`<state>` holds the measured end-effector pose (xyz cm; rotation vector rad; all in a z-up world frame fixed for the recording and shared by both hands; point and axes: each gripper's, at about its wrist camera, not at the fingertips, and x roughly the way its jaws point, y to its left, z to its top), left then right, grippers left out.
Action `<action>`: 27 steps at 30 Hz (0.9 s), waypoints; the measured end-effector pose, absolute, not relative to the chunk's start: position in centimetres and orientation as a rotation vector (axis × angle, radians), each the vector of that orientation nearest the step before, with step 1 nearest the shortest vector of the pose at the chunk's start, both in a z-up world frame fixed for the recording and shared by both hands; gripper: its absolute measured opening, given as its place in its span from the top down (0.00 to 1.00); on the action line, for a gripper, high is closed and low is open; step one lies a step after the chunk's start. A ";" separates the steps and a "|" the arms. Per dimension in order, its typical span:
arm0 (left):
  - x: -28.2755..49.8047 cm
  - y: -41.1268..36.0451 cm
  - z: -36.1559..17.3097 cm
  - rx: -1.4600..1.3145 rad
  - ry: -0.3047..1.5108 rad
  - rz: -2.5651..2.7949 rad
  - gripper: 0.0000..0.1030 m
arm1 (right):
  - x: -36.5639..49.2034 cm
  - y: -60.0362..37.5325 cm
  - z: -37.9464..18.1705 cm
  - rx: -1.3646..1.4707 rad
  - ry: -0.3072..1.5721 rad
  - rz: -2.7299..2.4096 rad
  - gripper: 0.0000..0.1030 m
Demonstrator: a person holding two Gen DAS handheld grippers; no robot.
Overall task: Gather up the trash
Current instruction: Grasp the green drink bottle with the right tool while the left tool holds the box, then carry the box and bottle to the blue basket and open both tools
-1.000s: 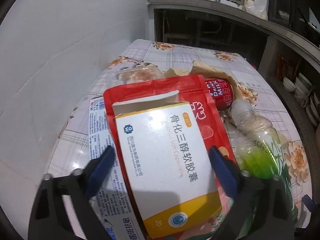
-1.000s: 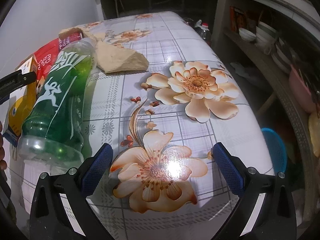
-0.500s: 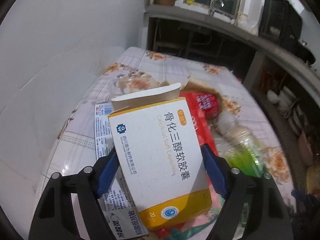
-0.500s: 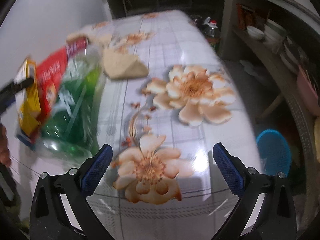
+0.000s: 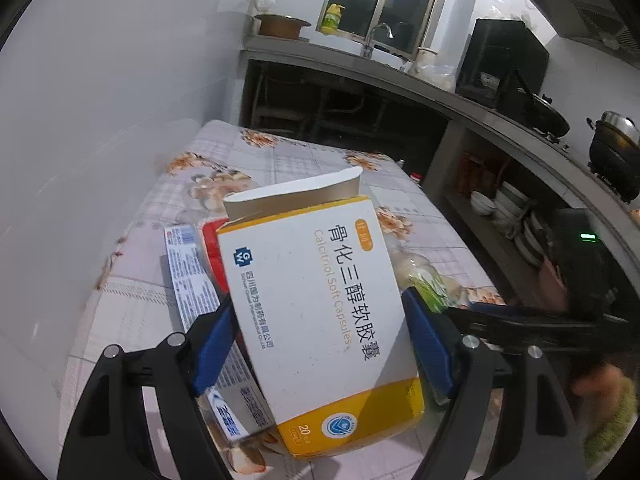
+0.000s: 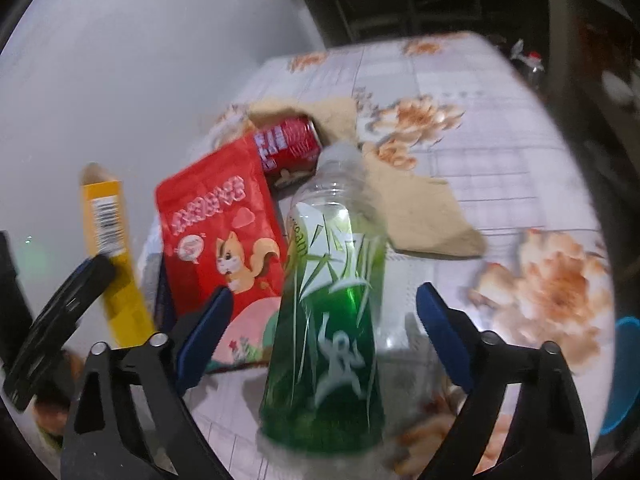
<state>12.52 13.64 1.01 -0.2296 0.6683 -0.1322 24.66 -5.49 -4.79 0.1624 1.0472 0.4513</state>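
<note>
My left gripper (image 5: 318, 304) is shut on a white and yellow medicine box (image 5: 304, 264), its blue pads pressing both long sides, and holds it above the table. That box shows edge-on in the right wrist view (image 6: 110, 240). A green plastic bottle (image 6: 336, 240) lies on the flowered table (image 6: 480, 80), pointing away from me. My right gripper (image 6: 324, 292) straddles the bottle's lower half. Its jaws are closing, with a gap left on each side. Beside the bottle lie a red snack pouch (image 6: 216, 224), a red can (image 6: 288, 148) and crumpled brown paper (image 6: 416, 208).
A blue and white toothpaste box (image 5: 188, 280) lies under the lifted box, by the white wall. A kitchen counter (image 5: 400, 76) with sink, pots and dish shelves runs along the back and right. A blue basket (image 6: 624, 376) stands off the table's right edge.
The left jaws closed on the medicine box and raised it off the red pouch. The right gripper swung left, bringing the green bottle from its left side to between its jaws.
</note>
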 end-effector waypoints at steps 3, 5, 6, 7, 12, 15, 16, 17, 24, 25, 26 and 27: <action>12.5 13.7 0.9 -0.245 0.678 -0.147 0.25 | 26.1 -4.9 -6.7 0.161 1.125 0.442 0.35; 12.4 13.7 0.9 -0.242 0.675 -0.151 0.25 | 26.4 -4.5 -7.3 0.174 1.162 0.454 0.43; 12.4 13.7 0.9 -0.242 0.674 -0.153 0.25 | 26.4 -4.5 -7.3 0.181 1.162 0.454 0.43; 12.5 13.7 0.9 -0.244 0.673 -0.156 0.25 | 26.3 -4.4 -7.3 0.176 1.162 0.452 0.43; 12.6 13.8 0.9 -0.246 0.673 -0.166 0.25 | 25.2 -4.1 -6.6 0.151 1.146 0.452 0.44; 12.5 13.6 1.1 -0.244 0.673 -0.176 0.25 | 23.7 -4.7 -6.2 0.155 1.139 0.452 0.44; 12.5 13.5 1.2 -0.243 0.673 -0.181 0.25 | 23.3 -5.5 -5.9 0.165 1.138 0.453 0.44; 12.4 13.4 1.2 -0.242 0.672 -0.185 0.25 | 23.0 -5.9 -5.8 0.180 1.135 0.458 0.44; 12.9 10.5 2.4 -0.197 0.668 -0.264 0.25 | 18.7 -10.0 -4.2 0.319 1.086 0.507 0.44; 13.1 9.6 2.7 -0.191 0.672 -0.286 0.25 | 18.2 -11.0 -4.0 0.351 1.076 0.505 0.44; 13.4 8.6 2.9 -0.182 0.676 -0.314 0.25 | 17.2 -12.5 -3.7 0.394 1.057 0.493 0.44; 13.7 7.5 3.2 -0.174 0.679 -0.343 0.25 | 16.8 -13.6 -3.6 0.422 1.044 0.481 0.44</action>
